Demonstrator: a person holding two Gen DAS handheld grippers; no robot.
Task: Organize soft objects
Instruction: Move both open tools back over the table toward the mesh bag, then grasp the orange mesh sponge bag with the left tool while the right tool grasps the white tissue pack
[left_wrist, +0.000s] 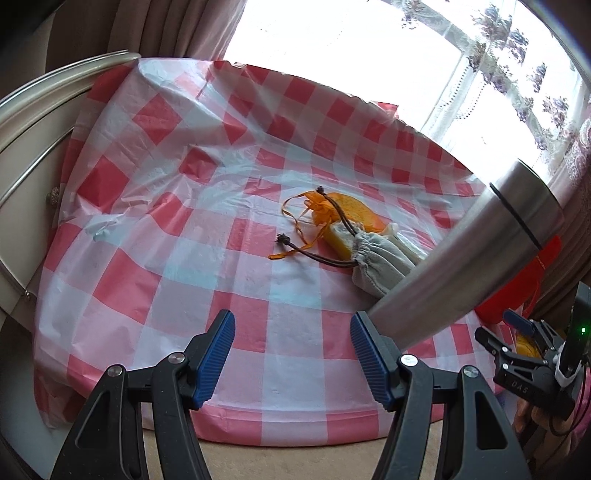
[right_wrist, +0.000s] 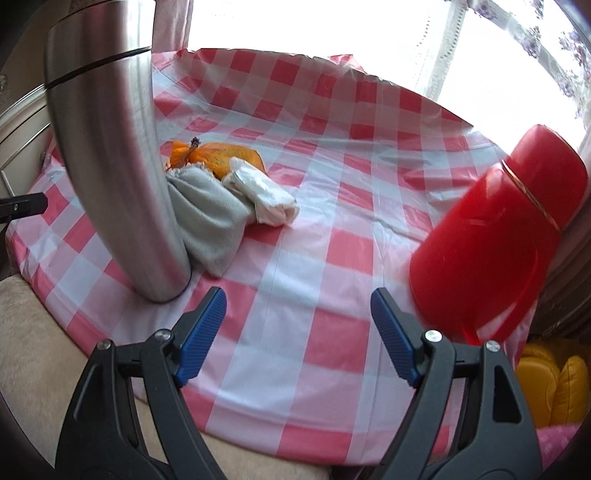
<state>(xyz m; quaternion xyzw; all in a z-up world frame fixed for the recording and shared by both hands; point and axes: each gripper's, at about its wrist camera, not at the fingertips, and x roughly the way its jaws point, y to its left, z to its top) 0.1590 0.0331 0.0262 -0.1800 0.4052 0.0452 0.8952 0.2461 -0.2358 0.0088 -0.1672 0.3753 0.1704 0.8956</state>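
Observation:
A grey drawstring pouch (left_wrist: 380, 258) lies on the red-and-white checked tablecloth (left_wrist: 207, 229), with an orange mesh bag (left_wrist: 347, 208) holding a yellow sponge behind it. In the right wrist view the grey pouch (right_wrist: 207, 218), the orange bag (right_wrist: 221, 153) and a white rolled soft bundle (right_wrist: 266, 195) lie together at mid-left. My left gripper (left_wrist: 291, 354) is open and empty above the table's near edge, left of the pile. My right gripper (right_wrist: 297, 336) is open and empty above the near edge. The right gripper also shows at the left wrist view's right edge (left_wrist: 517, 339).
A tall steel flask (left_wrist: 469, 251) stands in front of the pile, also seen in the right wrist view (right_wrist: 118, 147). A red flask (right_wrist: 495, 236) stands at the right edge. Yellow cushions (right_wrist: 550, 380) lie below it. A cabinet (left_wrist: 33, 155) is at left, curtains behind.

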